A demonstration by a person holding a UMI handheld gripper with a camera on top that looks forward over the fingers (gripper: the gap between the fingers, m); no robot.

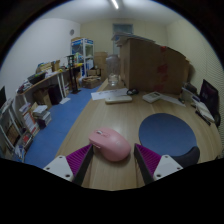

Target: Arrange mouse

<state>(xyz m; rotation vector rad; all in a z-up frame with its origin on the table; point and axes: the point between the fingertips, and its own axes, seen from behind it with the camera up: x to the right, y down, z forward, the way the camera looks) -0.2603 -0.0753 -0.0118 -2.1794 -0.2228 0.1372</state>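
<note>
The pink computer mouse lies on the wooden desk, between the 2 fingers and just ahead of their tips, left of the round blue mouse pad and apart from it. It looks like a light, rigid plastic shell with a smooth, rounded back that could slip, so the safest hold is probably across its flatter sides at the middle, not over the dome. Its long axis runs roughly crosswise to the fingers, slightly slanted; which end is the front cannot be told, as no buttons or wheel show clearly. The gripper is released: its magenta pads stand wide apart, with a gap at either side of the mouse. Farther back on the desk sit a white keyboard and a large cardboard box, with a dark monitor to the right. Blue floor and cluttered shelves lie to the left.
</note>
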